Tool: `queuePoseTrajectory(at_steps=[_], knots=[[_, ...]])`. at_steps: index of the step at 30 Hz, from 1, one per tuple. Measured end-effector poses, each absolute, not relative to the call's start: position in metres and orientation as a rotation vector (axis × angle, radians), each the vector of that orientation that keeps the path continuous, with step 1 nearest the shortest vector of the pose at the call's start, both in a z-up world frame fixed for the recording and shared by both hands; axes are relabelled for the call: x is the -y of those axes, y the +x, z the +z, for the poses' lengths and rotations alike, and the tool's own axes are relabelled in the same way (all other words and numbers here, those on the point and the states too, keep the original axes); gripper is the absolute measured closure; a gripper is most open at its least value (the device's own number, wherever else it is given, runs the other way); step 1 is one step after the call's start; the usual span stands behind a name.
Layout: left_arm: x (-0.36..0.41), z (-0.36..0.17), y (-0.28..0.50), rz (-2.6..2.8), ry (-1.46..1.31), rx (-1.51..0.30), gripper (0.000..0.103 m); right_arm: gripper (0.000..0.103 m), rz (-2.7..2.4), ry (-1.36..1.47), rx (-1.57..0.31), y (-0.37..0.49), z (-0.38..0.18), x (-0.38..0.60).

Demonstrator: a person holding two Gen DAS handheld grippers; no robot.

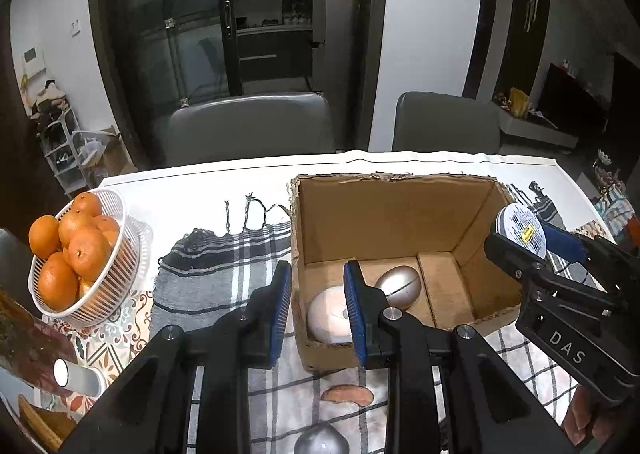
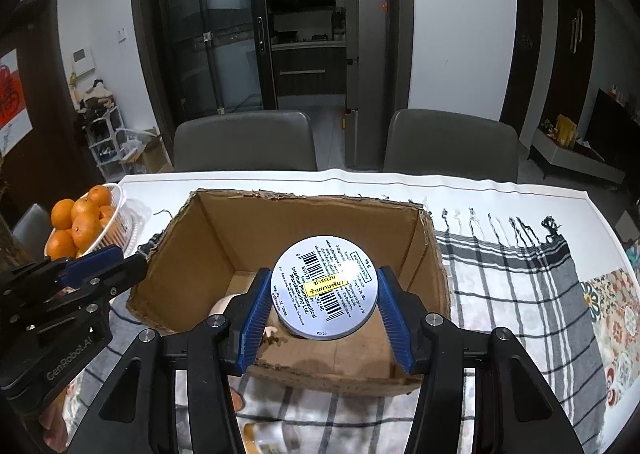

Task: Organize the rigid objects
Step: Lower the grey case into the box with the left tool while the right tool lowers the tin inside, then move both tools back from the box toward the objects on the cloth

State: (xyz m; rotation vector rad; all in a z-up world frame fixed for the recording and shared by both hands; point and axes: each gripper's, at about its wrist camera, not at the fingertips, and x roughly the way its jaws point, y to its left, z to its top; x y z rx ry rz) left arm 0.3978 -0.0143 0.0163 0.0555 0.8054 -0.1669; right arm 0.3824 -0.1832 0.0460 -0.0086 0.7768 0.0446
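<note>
My right gripper (image 2: 323,304): pinching the flat round silver tin (image 2: 325,288), label facing up.
Brown cardboard box (image 2: 434,278): open, right under the tin.
My left gripper (image 1: 316,308): pressed together as far as it goes, holding nothing, at the box's left wall.
Nearer hand: my right.

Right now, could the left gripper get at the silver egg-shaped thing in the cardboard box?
Probably yes: the left gripper is empty, the cardboard box is open-topped, and nothing covers the silver egg.
</note>
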Motion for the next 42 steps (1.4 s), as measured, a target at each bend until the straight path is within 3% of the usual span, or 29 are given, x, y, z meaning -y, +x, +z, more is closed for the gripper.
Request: queuePoseTrajectory(at_steps=[4,6,18,30,42], knots=[[0.012,0.014,0.399,-0.157,0.054,-0.809,0.071,0.044,0.041,-0.001,-0.794,0.388,0.043,0.183],[0.011,0.013,0.398,-0.151,0.056,-0.806,0.061,0.035,0.025,0.002,-0.789,0.388,0.043,0.184],[-0.002,0.017,0.37,-0.114,0.088,-0.761,0.025,0.034,0.031,-0.015,-0.762,0.364,0.048,0.175],[-0.018,0.02,0.325,-0.069,0.135,-0.714,0.014,0.034,0.075,-0.03,-0.749,0.331,0.052,0.16],[-0.029,-0.01,0.297,-0.083,0.127,-0.789,0.011,0.034,0.113,-0.049,-0.817,0.309,0.032,0.146]])
